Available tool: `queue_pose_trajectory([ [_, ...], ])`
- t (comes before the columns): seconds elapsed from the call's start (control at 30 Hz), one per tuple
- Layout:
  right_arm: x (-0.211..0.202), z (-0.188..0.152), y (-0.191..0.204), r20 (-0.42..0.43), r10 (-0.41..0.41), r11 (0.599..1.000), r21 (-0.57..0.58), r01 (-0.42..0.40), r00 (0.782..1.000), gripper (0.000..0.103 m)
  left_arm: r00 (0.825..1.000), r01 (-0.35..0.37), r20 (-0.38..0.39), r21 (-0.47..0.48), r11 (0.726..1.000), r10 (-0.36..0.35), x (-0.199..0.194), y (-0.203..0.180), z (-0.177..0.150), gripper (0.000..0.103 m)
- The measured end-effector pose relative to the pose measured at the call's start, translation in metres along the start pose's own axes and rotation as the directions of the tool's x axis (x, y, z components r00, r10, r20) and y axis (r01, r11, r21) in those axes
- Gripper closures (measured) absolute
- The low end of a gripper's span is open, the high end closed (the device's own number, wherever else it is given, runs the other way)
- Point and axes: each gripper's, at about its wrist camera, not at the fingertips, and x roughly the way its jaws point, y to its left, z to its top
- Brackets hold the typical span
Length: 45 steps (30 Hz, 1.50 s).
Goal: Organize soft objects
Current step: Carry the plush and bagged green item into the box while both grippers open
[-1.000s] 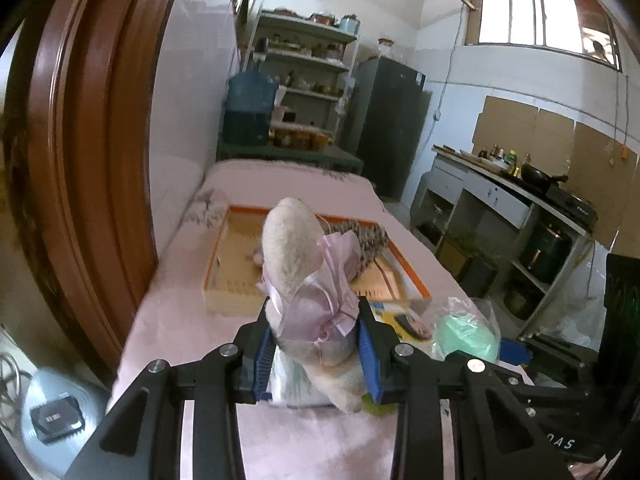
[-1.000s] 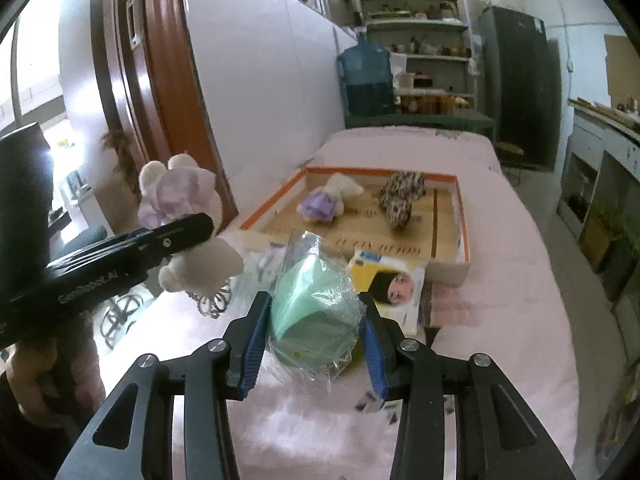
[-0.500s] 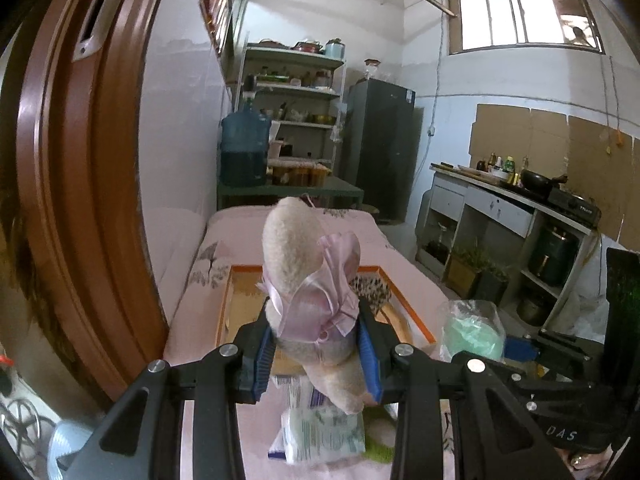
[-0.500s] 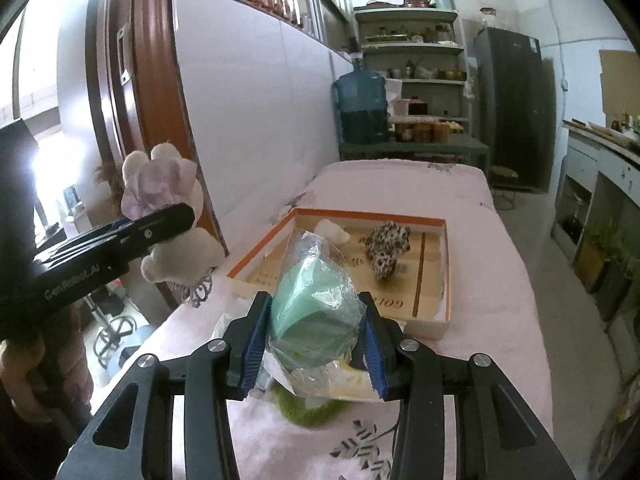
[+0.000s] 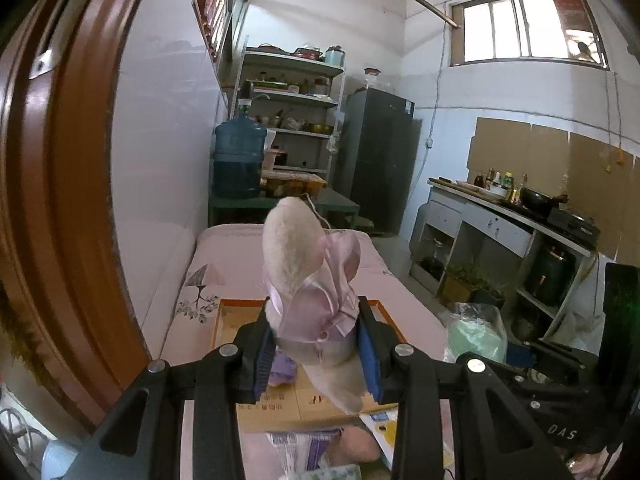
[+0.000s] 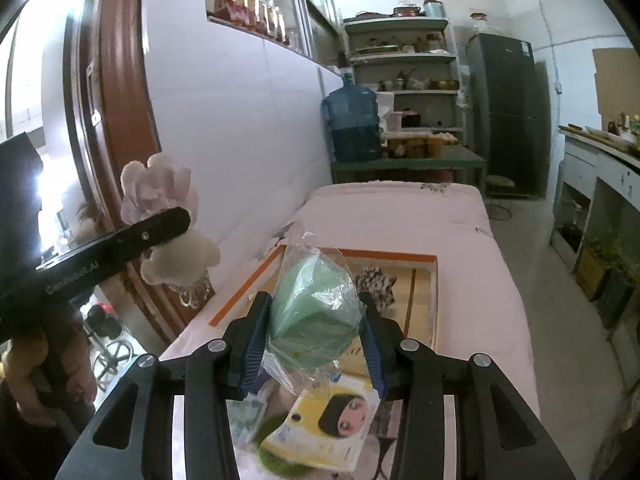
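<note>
My left gripper (image 5: 316,350) is shut on a cream plush toy in a pink dress (image 5: 308,280) and holds it in the air above the orange-rimmed cardboard tray (image 5: 232,316). The toy also shows in the right wrist view (image 6: 168,224), held by the left gripper (image 6: 176,220). My right gripper (image 6: 316,340) is shut on a green soft object in a clear plastic bag (image 6: 312,304), raised over the tray (image 6: 434,280). A leopard-print soft item (image 6: 376,280) lies in the tray. The bagged green object also shows in the left wrist view (image 5: 474,336).
The tray rests on a pink-covered table (image 6: 460,240). A yellow packet with a cartoon face (image 6: 332,420), a tissue pack (image 5: 304,448) and a green fuzzy item (image 6: 276,456) lie below the grippers. A brown door frame (image 5: 56,200) stands left; kitchen counter (image 5: 500,216) right.
Both grippers have risen with their loads; the tray and table now sit lower in both views. The plush toy and bagged green object stay gripped.
</note>
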Motion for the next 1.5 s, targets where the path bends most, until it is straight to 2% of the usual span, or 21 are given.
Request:
queue_pose_trajectory([
  [0.4, 0.075, 0.033, -0.022, -0.096, 0.044, 0.999, 0.012, -0.043, 0.994, 0.059, 0.997, -0.037, -0.068, -0.039, 0.999, 0.034, 0.060, 0.016, 0.011, 0.066],
  [0.53, 0.103, 0.036, -0.027, -0.148, 0.064, 0.998, 0.031, -0.060, 0.987, 0.059, 0.992, -0.063, -0.109, -0.063, 0.996, 0.056, 0.081, 0.029, 0.008, 0.066],
  [0.7, 0.134, 0.031, -0.028, -0.205, 0.052, 0.999, 0.012, -0.050, 0.977, 0.059, 0.983, -0.097, -0.164, -0.087, 0.992, 0.081, 0.108, 0.048, 0.003, 0.066],
  [1.13, 0.188, 0.013, -0.033, -0.320, 0.040, 0.999, -0.008, -0.045, 0.946, 0.059, 0.938, -0.170, -0.306, 0.008, 0.985, 0.164, 0.160, 0.071, -0.015, 0.066],
  [1.3, 0.199, 0.009, -0.036, -0.349, 0.044, 0.999, 0.005, -0.045, 0.936, 0.059, 0.913, -0.172, -0.371, 0.019, 0.985, 0.167, 0.178, 0.078, -0.029, 0.066],
  [1.5, 0.211, 0.003, -0.041, -0.374, 0.042, 0.999, 0.012, -0.040, 0.927, 0.059, 0.896, -0.177, -0.408, 0.031, 0.984, 0.174, 0.192, 0.084, -0.038, 0.066],
])
